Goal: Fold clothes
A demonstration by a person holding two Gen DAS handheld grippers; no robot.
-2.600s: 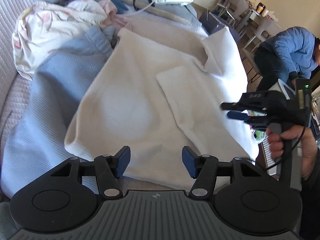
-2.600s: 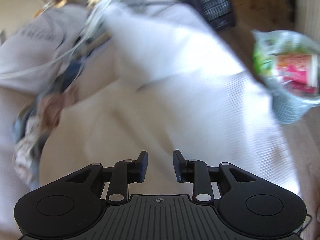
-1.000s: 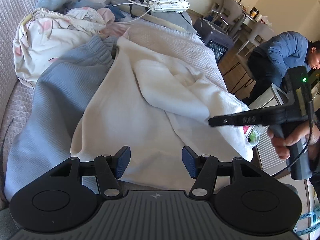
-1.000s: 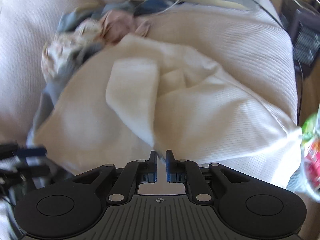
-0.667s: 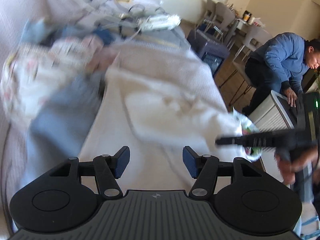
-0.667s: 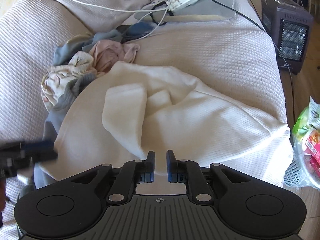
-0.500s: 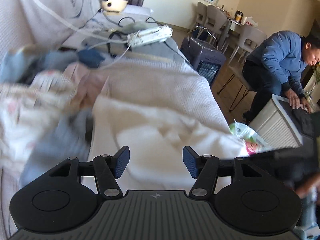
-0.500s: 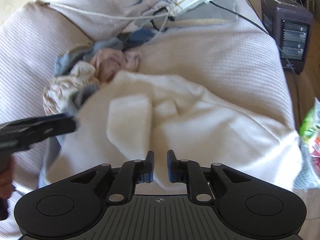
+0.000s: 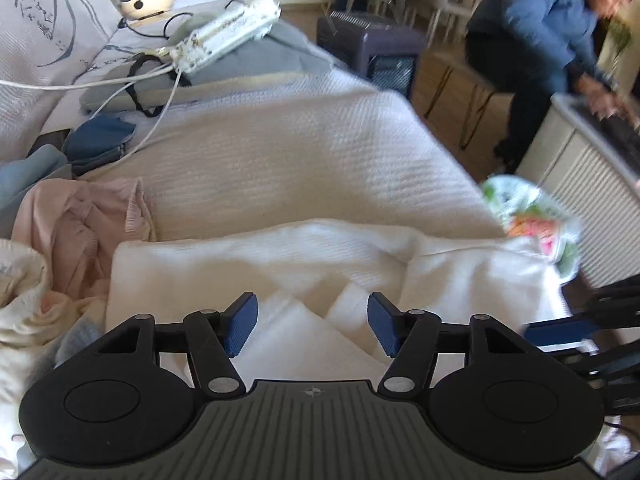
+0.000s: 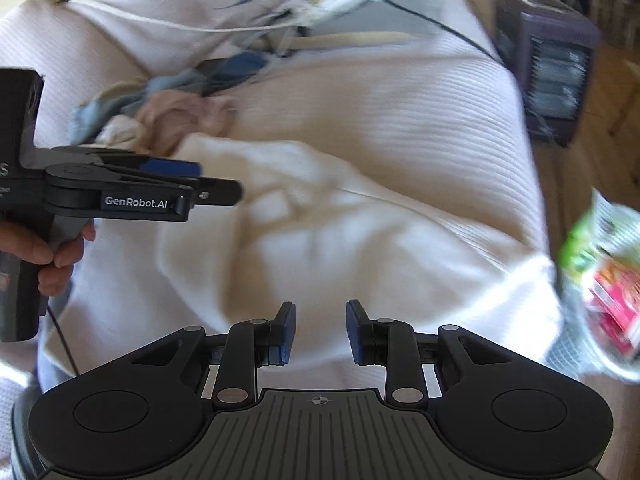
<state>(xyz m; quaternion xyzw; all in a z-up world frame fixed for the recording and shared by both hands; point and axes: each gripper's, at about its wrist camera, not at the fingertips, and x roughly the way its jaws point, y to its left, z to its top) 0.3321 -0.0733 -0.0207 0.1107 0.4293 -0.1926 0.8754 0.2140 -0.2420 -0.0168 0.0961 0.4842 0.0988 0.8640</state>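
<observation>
1. Left hand-held gripper (image 9: 313, 326): jaws wide apart, nothing between the blue pads (image 9: 240, 322); hovering over the far part of the cream garment (image 9: 280, 256).
2. Right hand-held gripper (image 10: 321, 330): jaws narrow and opening, nothing pinched between them; cream cloth lying just beyond the fingertips.
3. Cream garment: spread on the bed (image 9: 300, 152), rumpled, with a folded flap directly ahead of the left hand-held gripper and its near edge ahead of the right one.
4. To the left of the left hand-held gripper: a pink garment (image 9: 80, 224) touching the cream one's corner, with blue clothes (image 9: 96, 140) farther on.
5. Far ahead of it: a white power strip (image 9: 228, 32) with cables on a grey cushion.
6. Off to the right of both hand-held grippers: a mesh basket (image 10: 600, 280) of colourful packets beside the bed.
7. In the right wrist view: a hand (image 10: 48, 256) gripping the left tool's handle.
8. Beyond, right of the bed: a person in blue (image 9: 532, 32), bent over.
</observation>
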